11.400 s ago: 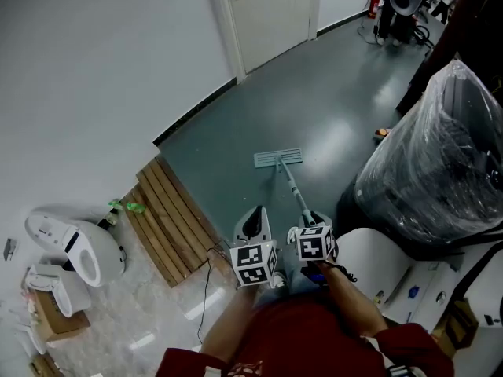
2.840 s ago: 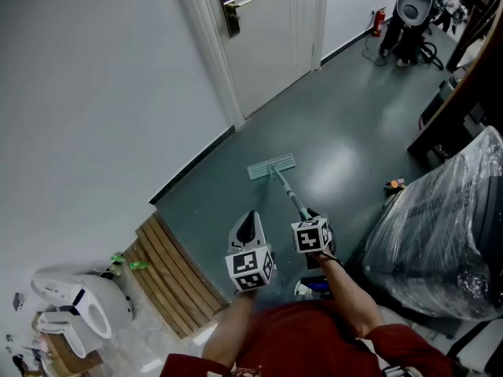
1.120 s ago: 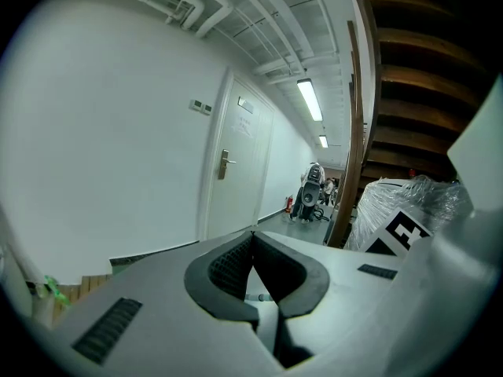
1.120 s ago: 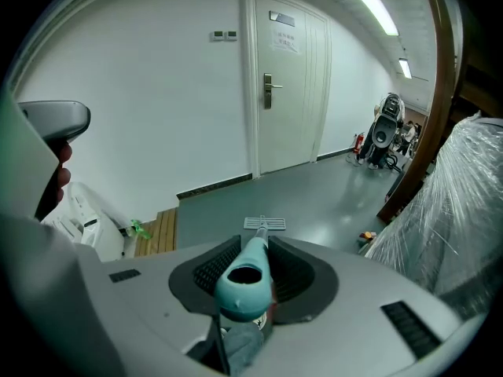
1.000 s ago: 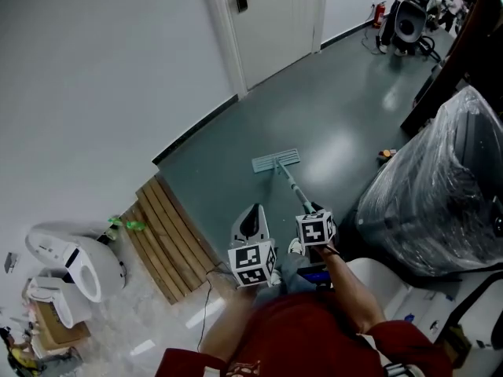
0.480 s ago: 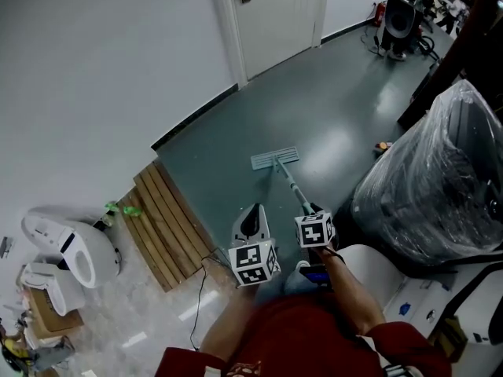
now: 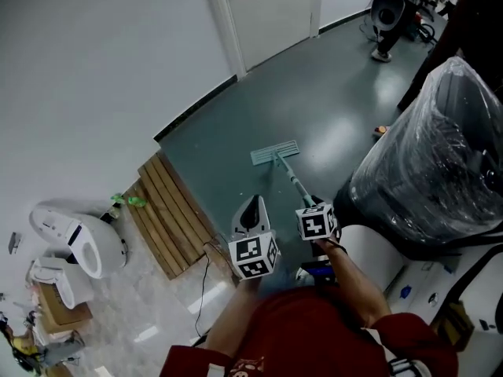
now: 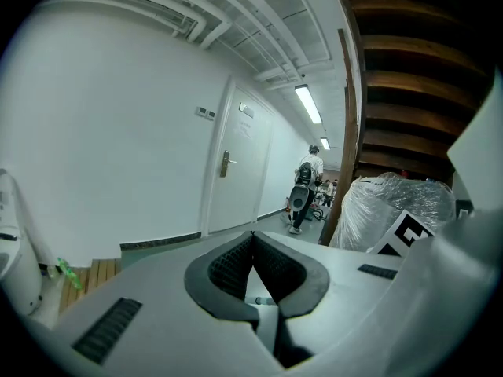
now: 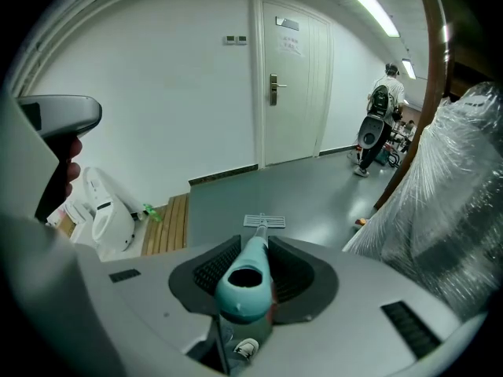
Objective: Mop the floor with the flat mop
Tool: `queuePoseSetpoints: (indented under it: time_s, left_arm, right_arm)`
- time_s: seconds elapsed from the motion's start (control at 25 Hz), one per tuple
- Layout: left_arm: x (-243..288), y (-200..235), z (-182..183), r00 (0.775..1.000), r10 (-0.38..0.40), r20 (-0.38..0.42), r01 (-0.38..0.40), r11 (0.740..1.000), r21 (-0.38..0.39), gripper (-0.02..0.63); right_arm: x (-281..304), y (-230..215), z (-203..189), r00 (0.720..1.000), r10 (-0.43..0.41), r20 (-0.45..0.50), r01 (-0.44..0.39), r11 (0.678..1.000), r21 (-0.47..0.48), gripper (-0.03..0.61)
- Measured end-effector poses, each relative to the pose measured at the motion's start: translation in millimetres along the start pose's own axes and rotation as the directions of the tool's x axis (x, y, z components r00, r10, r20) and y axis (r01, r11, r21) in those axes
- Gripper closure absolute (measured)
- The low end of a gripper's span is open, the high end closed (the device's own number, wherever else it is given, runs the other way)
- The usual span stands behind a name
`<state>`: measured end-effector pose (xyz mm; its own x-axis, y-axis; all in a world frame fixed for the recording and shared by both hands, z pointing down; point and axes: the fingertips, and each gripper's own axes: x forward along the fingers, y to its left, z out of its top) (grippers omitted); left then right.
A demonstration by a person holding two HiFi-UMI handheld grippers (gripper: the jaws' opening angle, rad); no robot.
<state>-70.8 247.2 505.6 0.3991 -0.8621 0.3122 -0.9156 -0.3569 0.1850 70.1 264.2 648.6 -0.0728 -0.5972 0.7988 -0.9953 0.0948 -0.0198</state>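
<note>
Two grippers and one flat mop (image 7: pixel 277 153) are in view. My right gripper (image 9: pixel 253 267), at lower centre of the head view, is clamped on the mop's teal handle. The mop head lies flat on the grey floor (image 7: pixel 330 85) at mid-frame. My left gripper (image 8: pixel 253 250), just left of the right one, has its jaws pressed together on nothing.

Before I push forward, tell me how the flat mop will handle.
The flat mop is probably stiff: its pole runs straight. Likely light: the right gripper alone holds it. Its wide head lies flat on the floor, so it should slide, not tip.
</note>
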Motion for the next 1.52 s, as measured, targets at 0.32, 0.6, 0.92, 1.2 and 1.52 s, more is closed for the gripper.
queuePoseSetpoints:
  time_s: [0.32, 0.6, 0.92, 1.2, 1.52]
  left_arm:
    - [-32.6, -38.0, -32.9, 1.000, 0.010, -0.017, -0.010, 1.000, 0.006, 0.598]
    - [-33.0, -54.2, -36.6, 1.000, 0.001, -0.014, 0.000, 1.000, 0.014, 0.598]
    - [-22.3, -48.6, -37.2, 1.000, 0.000, -0.024, 0.001, 1.000, 0.003, 0.598]
    - [-15.3, -30.7, -38.9, 0.999, 0.009, -0.040, -0.009, 1.000, -0.009, 0.598]
    - [6.0, 9.7, -28.4, 0.999, 0.025, -0.047, -0.026, 0.999, -0.028, 0.598]
  right_arm:
    - [-22.2, -16.1, -46.2, 1.000, 0.019, -0.007, -0.019, 1.000, -0.009, 0.462]
    - [-27.0, -25.8, -54.4, 1.000, 0.021, -0.004, -0.021, 1.000, -0.011, 0.462]
    - [-20.2, -24.3, -48.2, 1.000, 0.005, -0.004, -0.005, 0.999, -0.045, 0.462]
    - [-6.6, -14.8, -46.7, 1.000, 0.011, -0.018, -0.011, 0.999, -0.031, 0.462]
    - [17.8, 6.2, -15.8, 1.000, 0.006, -0.027, -0.007, 0.999, -0.043, 0.462]
